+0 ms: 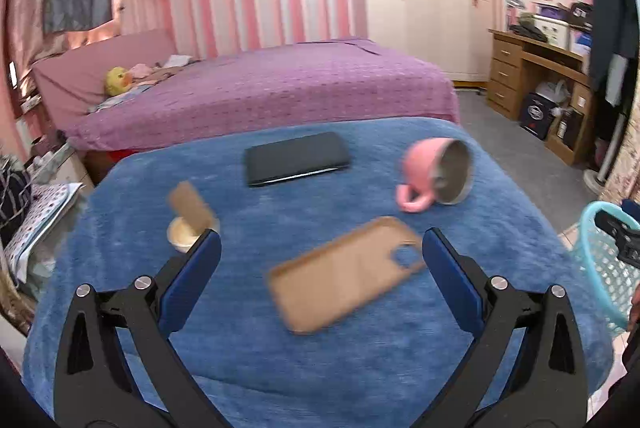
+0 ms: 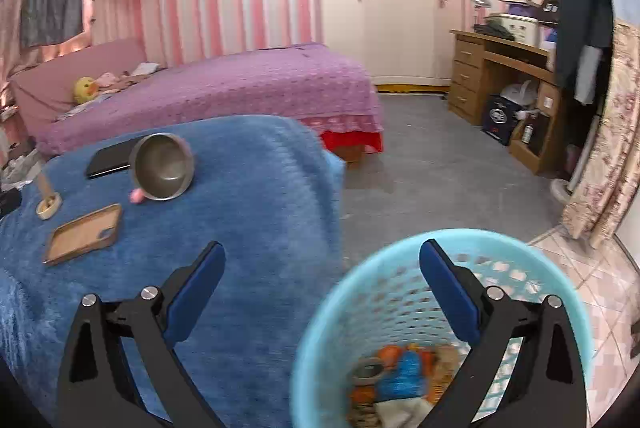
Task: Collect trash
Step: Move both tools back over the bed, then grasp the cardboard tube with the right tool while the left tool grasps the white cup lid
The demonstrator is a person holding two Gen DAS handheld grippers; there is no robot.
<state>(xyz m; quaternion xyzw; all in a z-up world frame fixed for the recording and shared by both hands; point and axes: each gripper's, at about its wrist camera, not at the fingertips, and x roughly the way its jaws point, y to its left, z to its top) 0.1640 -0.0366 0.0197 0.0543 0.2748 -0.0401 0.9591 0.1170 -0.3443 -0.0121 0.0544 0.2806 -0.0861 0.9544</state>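
A light blue mesh basket (image 2: 320, 340) stands beside the blue-covered table (image 2: 248, 228) and holds several pieces of trash (image 2: 400, 376). My right gripper (image 2: 322, 264) is open and empty over the basket's near rim. My left gripper (image 1: 321, 248) is open and empty above the table, over a tan phone case (image 1: 344, 272). A small cream cup with a raised brown lid (image 1: 188, 220) sits just beyond the left finger. The basket also shows at the right edge of the left wrist view (image 1: 600, 260).
A pink mug (image 1: 436, 171) lies on its side on the table, and a black phone (image 1: 296, 157) lies behind the case. A purple bed (image 1: 260, 91) stands beyond the table. A wooden desk (image 2: 504, 75) stands at the right wall, with grey floor between.
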